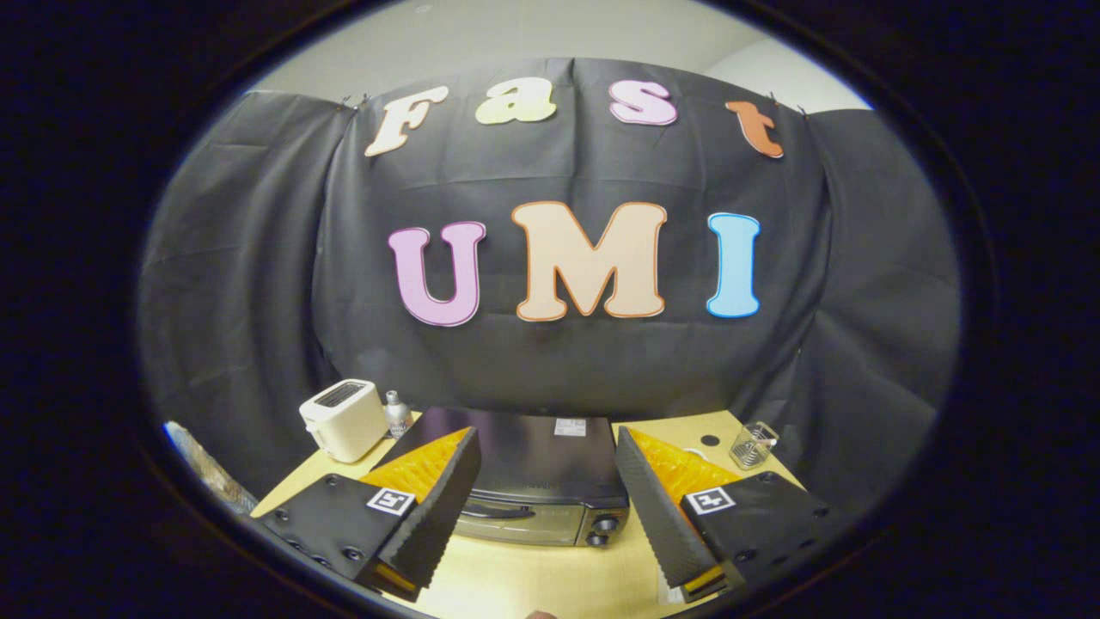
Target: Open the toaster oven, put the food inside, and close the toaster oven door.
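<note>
At the far left, past the bench's (pixel 550 576) edge, a mottled, blurred shape (pixel 206 468) is cut off and too unclear to name. On the bench's back left corner stands a cream pop-up toaster (pixel 344 419), and just beside it a small silvery bottle (pixel 396 413) whose lower part is hidden behind the toaster oven. The toaster oven (pixel 537 473), dark on top with a glass door and handle, sits at the middle of the bench, beyond the fingers and framed by the gap between them; its door is shut, two knobs show on its right front, and its left front corner is covered by the left finger (pixel 443 507). The gripper (pixel 543 447) hangs above the bench with fingers spread wide apart, holding and touching nothing. Right of the oven lies a small dark round spot (pixel 710 440) on the pale wood, then a clear glass container (pixel 754 444) with something thin inside, hard to make out. No food can be made out. Black cloth walls the booth, with pale wall above.
</note>
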Demonstrator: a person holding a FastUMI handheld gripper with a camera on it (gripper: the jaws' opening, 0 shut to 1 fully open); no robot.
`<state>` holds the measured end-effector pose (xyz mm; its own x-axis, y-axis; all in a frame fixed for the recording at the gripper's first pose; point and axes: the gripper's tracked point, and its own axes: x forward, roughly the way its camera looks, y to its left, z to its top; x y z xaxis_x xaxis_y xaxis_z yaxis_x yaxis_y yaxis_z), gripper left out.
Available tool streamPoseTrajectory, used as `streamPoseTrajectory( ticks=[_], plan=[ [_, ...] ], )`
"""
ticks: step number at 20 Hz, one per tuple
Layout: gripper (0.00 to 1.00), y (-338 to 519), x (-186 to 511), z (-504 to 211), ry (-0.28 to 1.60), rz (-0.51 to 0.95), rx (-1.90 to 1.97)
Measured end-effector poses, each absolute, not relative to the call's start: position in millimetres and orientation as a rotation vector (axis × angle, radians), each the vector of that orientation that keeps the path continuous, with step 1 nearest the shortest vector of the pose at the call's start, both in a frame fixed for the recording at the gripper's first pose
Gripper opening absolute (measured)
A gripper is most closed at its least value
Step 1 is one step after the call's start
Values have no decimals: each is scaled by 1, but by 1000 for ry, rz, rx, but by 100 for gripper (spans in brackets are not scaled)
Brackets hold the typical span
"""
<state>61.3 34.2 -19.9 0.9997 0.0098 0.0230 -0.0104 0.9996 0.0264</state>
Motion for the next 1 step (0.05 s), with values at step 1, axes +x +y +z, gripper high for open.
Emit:
streamPoseTrajectory(
  ticks=[1],
  plan=[
    [94,28,57,-20,-27,13,34]
  ],
)
